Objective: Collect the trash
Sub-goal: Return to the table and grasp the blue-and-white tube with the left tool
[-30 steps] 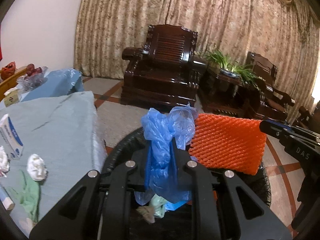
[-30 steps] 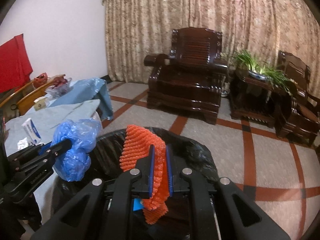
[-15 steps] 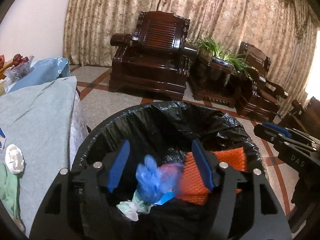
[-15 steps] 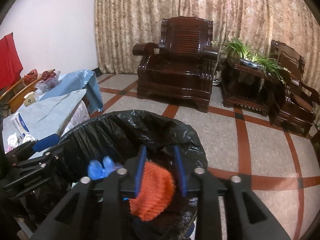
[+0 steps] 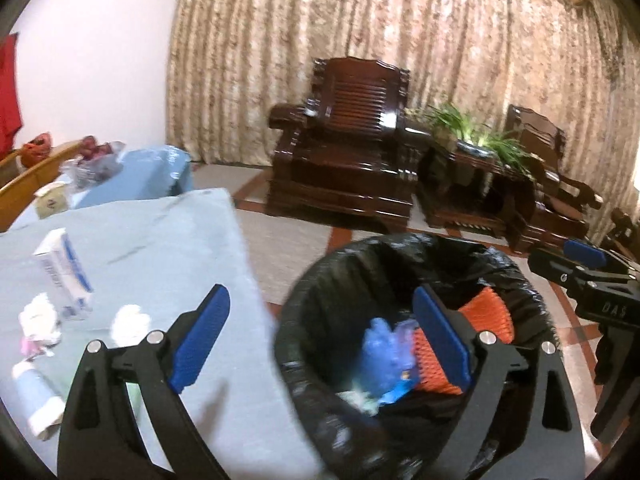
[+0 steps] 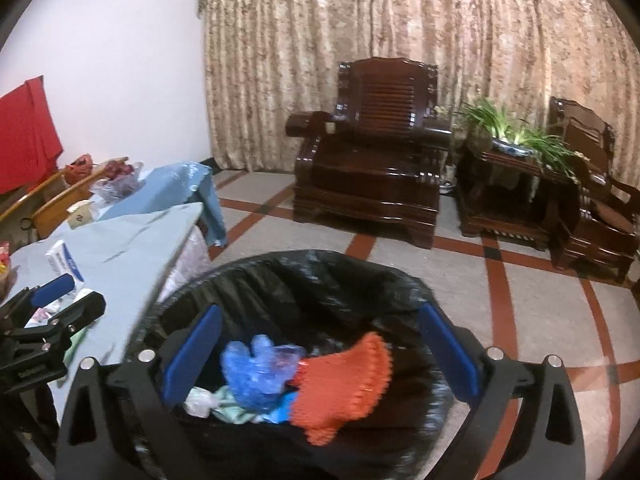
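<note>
A bin lined with a black bag [image 5: 400, 244] [image 6: 320, 258] stands beside the table. A crumpled blue plastic bag [image 5: 380, 348] [image 6: 256, 372] and an orange foam net [image 5: 488, 312] [image 6: 344, 384] lie loose inside it, on top of pale scraps. My left gripper [image 5: 320, 308] hovers over the bin's left rim and the table edge. Its jaws are opening with nothing gripped. My right gripper [image 6: 320, 316] hangs above the bin mouth. Its jaws are also opening, well clear of the trash below.
The table with a light blue cloth [image 5: 160, 240] holds a white and blue box [image 5: 64, 276], crumpled tissues [image 5: 128, 320] and a rolled paper tube [image 5: 32, 404]. Dark wooden armchairs [image 6: 368, 168] and a side table with a plant [image 6: 516, 144] stand beyond on tiled floor.
Both grippers went from shut to wide open. The blue bag and the orange net fell from them into the bin. The left gripper swung left toward the table.
</note>
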